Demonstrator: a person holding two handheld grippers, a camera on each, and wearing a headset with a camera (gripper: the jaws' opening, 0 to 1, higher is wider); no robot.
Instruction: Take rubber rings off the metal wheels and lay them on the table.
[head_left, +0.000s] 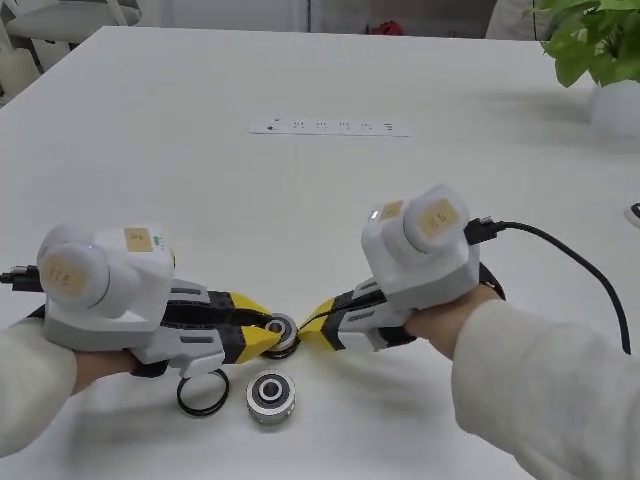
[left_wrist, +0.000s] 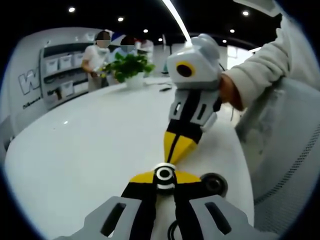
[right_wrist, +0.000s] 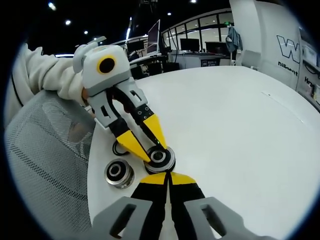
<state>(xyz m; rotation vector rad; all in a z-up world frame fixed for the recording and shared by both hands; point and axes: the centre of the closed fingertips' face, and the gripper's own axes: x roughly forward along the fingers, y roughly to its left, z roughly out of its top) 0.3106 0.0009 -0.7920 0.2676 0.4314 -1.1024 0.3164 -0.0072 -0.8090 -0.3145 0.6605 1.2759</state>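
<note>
My left gripper (head_left: 270, 336) is shut on a metal wheel (head_left: 282, 328) with a dark rubber rim, held just above the white table (head_left: 320, 200). In the left gripper view that wheel (left_wrist: 164, 173) sits between the yellow tips. My right gripper (head_left: 304, 328) is shut, its tips against the wheel's rim; I cannot tell whether they pinch the rubber. The right gripper view has its tips (right_wrist: 168, 175) meeting the wheel (right_wrist: 162, 157). A loose black rubber ring (head_left: 203, 392) and a second wheel (head_left: 271, 393) lie on the table near me.
A white power strip (head_left: 330, 126) lies mid-table. A potted plant (head_left: 600, 50) stands at the far right corner. A black cable (head_left: 570, 260) trails from the right gripper. A mesh chair (right_wrist: 45, 150) is beside the table edge, and people (left_wrist: 102, 50) stand far off.
</note>
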